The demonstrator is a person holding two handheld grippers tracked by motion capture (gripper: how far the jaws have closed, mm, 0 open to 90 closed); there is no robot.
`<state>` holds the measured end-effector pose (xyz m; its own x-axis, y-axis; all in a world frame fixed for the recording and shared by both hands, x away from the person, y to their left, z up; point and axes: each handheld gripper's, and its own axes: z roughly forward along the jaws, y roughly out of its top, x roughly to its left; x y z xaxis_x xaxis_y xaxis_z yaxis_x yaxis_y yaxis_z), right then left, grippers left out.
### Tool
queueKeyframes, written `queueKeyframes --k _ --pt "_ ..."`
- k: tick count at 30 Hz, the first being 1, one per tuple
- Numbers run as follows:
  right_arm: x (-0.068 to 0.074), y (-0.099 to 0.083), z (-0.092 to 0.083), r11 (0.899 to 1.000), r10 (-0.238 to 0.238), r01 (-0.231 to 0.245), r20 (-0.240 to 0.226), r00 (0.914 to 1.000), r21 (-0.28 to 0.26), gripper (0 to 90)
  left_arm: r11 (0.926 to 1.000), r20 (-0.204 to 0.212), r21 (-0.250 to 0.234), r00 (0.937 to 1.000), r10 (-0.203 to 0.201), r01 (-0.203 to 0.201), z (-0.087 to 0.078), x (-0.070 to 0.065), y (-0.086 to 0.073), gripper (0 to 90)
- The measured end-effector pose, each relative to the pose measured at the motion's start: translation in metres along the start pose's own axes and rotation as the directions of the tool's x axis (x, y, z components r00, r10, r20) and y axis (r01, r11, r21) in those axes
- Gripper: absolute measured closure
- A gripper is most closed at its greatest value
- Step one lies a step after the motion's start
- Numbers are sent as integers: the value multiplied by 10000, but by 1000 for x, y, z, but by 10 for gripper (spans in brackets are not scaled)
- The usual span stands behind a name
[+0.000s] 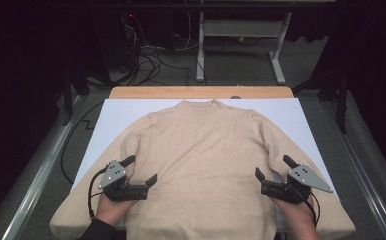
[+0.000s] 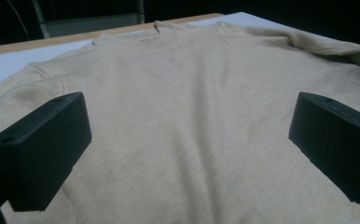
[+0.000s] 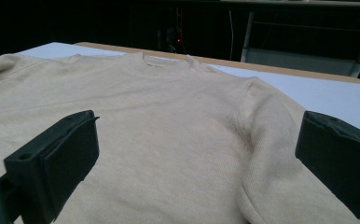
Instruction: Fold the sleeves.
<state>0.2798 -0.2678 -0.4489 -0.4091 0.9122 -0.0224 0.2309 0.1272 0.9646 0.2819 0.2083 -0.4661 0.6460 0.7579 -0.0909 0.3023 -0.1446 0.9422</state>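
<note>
Matt fine-knit cloth sweater (image 1: 201, 155), smooth white sheet (image 1: 301, 117), seemingly wooden table (image 1: 201, 92)

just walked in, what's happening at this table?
A person holds a two-jaw gripper in each hand over a beige sweater spread flat, collar at the far end, on a white sheet covering the table. The left gripper sits over the sweater's lower left, the right gripper over its lower right near the sleeve seam. On both, the jaws stand wide apart with nothing between them. The sweater looks unfolded, so no fold has been made yet.
</note>
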Motion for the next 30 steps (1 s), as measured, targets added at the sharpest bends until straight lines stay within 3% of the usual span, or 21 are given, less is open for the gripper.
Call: queueKeyframes --k 21,30 --pt "2 1 6 9999 -21 22 -106 9999 111 0 9975 -15 24 9975 -702 702 -2 8 0 0" --pt "2 2 3 9999 -92 92 -73 9999 78 0 9978 -568 171 9964 -622 633 -11 19 3 0"
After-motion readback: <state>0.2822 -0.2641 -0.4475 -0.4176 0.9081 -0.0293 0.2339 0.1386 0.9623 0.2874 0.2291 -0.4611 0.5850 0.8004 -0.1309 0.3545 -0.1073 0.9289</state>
